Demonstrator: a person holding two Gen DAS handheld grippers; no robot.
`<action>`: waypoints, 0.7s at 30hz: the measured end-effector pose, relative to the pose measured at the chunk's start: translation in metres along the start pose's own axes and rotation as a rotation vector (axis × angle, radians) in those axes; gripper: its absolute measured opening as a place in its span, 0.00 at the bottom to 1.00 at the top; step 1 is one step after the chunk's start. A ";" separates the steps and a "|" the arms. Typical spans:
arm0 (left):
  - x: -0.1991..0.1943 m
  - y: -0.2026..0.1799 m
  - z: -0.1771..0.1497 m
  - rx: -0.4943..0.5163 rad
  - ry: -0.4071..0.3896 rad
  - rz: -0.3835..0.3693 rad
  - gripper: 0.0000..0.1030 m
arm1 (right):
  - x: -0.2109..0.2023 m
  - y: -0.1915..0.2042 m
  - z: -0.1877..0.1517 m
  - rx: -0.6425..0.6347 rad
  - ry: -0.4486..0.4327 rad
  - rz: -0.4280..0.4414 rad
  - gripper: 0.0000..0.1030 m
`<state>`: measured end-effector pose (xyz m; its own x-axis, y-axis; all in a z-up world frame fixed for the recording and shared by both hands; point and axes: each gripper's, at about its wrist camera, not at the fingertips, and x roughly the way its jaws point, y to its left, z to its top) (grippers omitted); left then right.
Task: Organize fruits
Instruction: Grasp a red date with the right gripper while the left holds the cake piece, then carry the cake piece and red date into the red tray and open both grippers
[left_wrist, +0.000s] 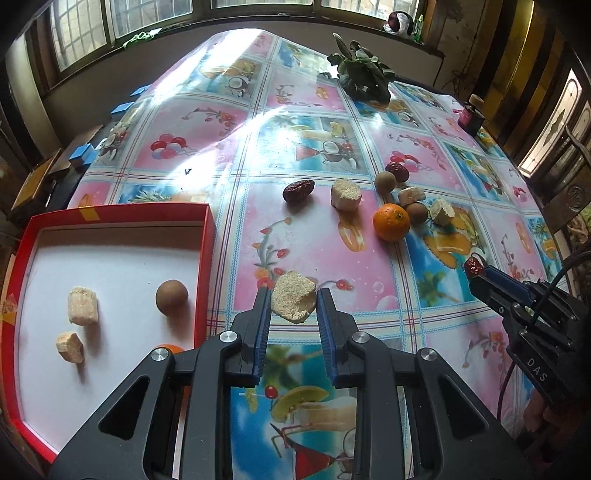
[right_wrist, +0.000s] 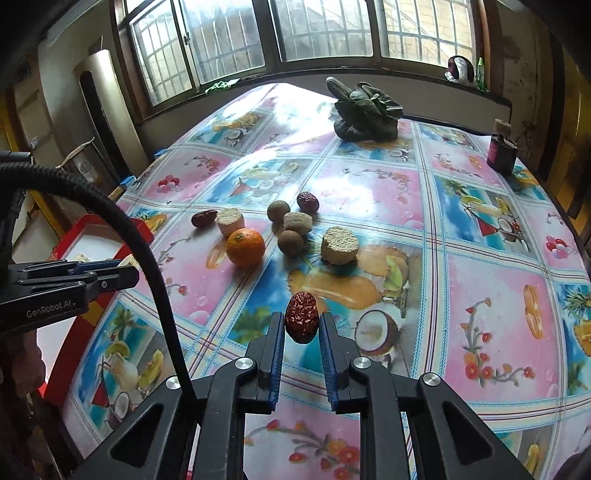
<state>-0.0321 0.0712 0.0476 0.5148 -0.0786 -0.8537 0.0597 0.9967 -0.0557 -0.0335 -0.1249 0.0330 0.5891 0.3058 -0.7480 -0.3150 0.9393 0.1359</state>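
My left gripper (left_wrist: 291, 299) is shut on a pale crumbly chunk (left_wrist: 293, 298), held above the tablecloth just right of a red box (left_wrist: 210, 236). The box holds two pale chunks (left_wrist: 83, 305) and a brown round fruit (left_wrist: 171, 297); an orange (left_wrist: 170, 349) peeks out behind my left finger. My right gripper (right_wrist: 301, 325) is shut on a red date (right_wrist: 301, 322) above the table; it also shows in the left wrist view (left_wrist: 476, 267). On the table lie an orange (right_wrist: 245, 246), two red dates (right_wrist: 204, 218), brown round fruits (right_wrist: 278, 211) and pale chunks (right_wrist: 340, 244).
A bunch of dark leafy greens (right_wrist: 365, 114) lies at the table's far end. A small dark bottle (right_wrist: 500, 151) stands at the far right edge. Blue blocks (left_wrist: 83, 155) sit past the left edge. Windows run along the back wall.
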 end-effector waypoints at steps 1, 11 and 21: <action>-0.001 0.000 -0.002 0.002 -0.003 0.005 0.23 | -0.002 0.004 -0.001 -0.004 -0.004 0.003 0.18; -0.025 0.010 -0.019 0.012 -0.057 0.066 0.23 | -0.018 0.047 -0.008 -0.047 -0.032 0.049 0.18; -0.043 0.038 -0.031 -0.020 -0.102 0.119 0.23 | -0.024 0.090 -0.003 -0.122 -0.046 0.092 0.18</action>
<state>-0.0787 0.1127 0.0665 0.6018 0.0395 -0.7976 -0.0233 0.9992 0.0319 -0.0781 -0.0476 0.0615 0.5859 0.3991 -0.7053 -0.4558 0.8819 0.1204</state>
